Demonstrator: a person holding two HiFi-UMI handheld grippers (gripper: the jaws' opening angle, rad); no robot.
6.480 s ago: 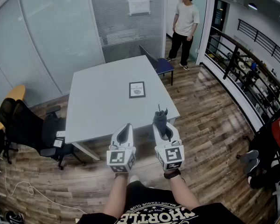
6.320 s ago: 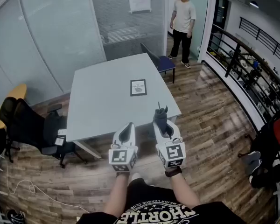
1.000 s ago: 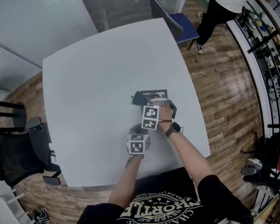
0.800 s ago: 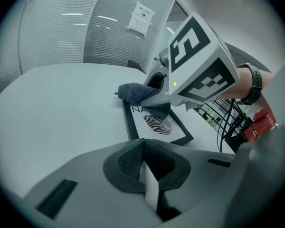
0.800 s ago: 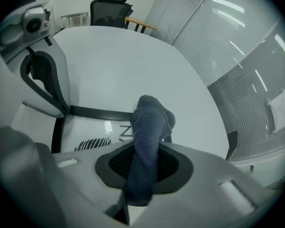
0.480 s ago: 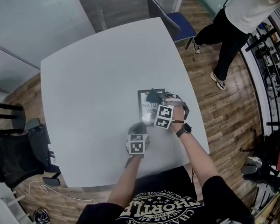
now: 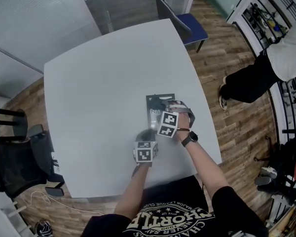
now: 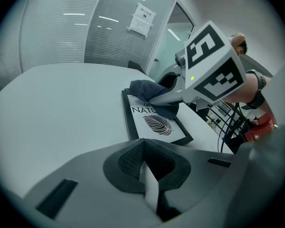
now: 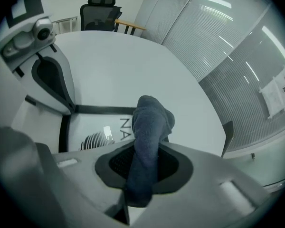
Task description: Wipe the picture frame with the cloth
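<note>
A black-edged picture frame [image 7: 157, 111] with a leaf print lies flat on the pale grey table [image 7: 98, 83], right of the middle. My right gripper [image 7: 164, 106] is shut on a dark blue-grey cloth [image 7: 160, 103], whose free end rests on the frame's upper part. In the right gripper view the cloth [image 9: 149, 125] stands up between the jaws, above the frame [image 9: 102, 110]. My left gripper [image 7: 146, 134] is shut and holds nothing, just off the frame's near left corner. From the left gripper view, the cloth [image 8: 149, 92] covers the frame's [image 8: 156, 126] far end.
A blue chair [image 7: 186, 24] stands at the table's far right corner and a black office chair [image 7: 17, 162] to the left. A person [image 7: 278, 60] stands on the wood floor to the right. Glass walls run behind the table.
My right gripper dragged the cloth from the frame's left edge across to its right, then back a little. The left gripper stayed put. The person walked off to the right.
</note>
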